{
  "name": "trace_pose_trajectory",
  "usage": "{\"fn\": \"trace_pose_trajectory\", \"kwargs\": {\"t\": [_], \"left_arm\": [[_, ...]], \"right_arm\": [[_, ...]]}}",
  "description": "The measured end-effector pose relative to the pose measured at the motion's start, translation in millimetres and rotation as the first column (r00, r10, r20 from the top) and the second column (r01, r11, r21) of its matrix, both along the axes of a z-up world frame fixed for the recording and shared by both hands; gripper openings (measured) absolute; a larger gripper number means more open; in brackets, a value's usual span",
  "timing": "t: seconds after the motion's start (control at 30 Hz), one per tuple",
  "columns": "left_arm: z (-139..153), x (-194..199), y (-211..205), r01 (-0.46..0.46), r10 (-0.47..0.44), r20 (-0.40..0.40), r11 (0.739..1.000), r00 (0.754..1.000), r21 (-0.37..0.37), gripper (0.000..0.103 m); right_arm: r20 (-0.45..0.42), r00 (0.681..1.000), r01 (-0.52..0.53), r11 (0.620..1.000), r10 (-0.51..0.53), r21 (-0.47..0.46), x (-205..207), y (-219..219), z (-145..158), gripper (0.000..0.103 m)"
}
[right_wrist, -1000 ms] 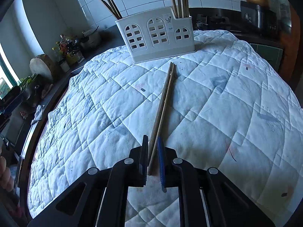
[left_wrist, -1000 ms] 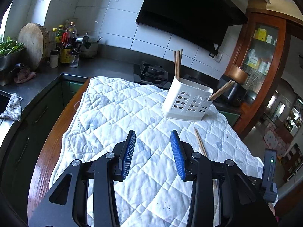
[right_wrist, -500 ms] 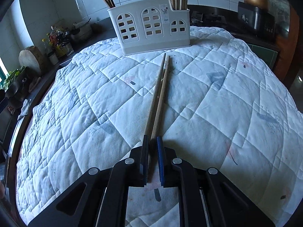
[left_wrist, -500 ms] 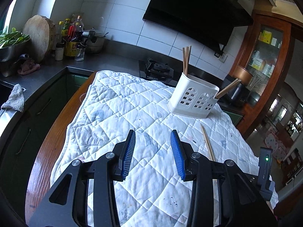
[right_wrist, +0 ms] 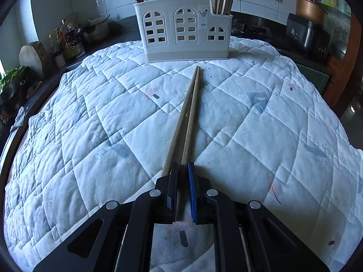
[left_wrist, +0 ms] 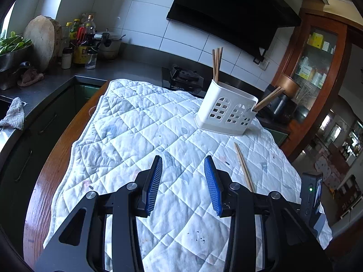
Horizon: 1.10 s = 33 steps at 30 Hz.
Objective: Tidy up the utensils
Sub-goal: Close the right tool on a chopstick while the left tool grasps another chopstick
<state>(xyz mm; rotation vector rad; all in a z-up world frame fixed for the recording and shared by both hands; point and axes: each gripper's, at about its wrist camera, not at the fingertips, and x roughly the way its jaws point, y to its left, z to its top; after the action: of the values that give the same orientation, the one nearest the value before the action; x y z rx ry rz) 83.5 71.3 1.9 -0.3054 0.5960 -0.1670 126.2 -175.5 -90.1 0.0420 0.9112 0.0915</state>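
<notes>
Right gripper (right_wrist: pixel 182 170): fingers closed on the near end of one chopstick (right_wrist: pixel 190 117); a second (right_wrist: pixel 179 122) lies just beside it on the quilt (right_wrist: pixel 261 122), outside the grip. Left gripper (left_wrist: pixel 183 170): fingers apart, empty. Holder (right_wrist: pixel 183 29) stands beyond on the worktop, more chopsticks inside.

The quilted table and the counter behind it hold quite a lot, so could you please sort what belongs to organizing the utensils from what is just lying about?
Belongs to the job:
- loose chopsticks, one of them clamped in the right gripper
- white utensil holder, chopsticks already in it
- left gripper, open and empty

Just lying about:
- bottles
- round cutting board
- pot
- greens
- rag
</notes>
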Motion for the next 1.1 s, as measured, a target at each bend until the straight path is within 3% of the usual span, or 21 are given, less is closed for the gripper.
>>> {"fn": "trace_pose_trajectory", "kwargs": {"t": [0.37, 0.73, 1.1], "left_arm": [[-14, 1, -44, 0.1, -0.1, -0.046, 0.995, 0.994, 0.008, 0.039], [-53, 15, -127, 0.272, -0.275, -0.151, 0.962, 0.95, -0.036, 0.037], [-75, 47, -177, 0.322, -0.314, -0.204, 0.947, 0.927, 0.003, 0.036]], "right_arm": [[0.096, 0.994, 0.055, 0.997, -0.061, 0.057, -22, -28, 29, 0.007], [0.264, 0.962, 0.041, 0.993, -0.07, 0.112, -59, -61, 89, 0.007], [0.352, 0.935, 0.005, 0.993, -0.046, 0.117, -74, -85, 127, 0.007]]}}
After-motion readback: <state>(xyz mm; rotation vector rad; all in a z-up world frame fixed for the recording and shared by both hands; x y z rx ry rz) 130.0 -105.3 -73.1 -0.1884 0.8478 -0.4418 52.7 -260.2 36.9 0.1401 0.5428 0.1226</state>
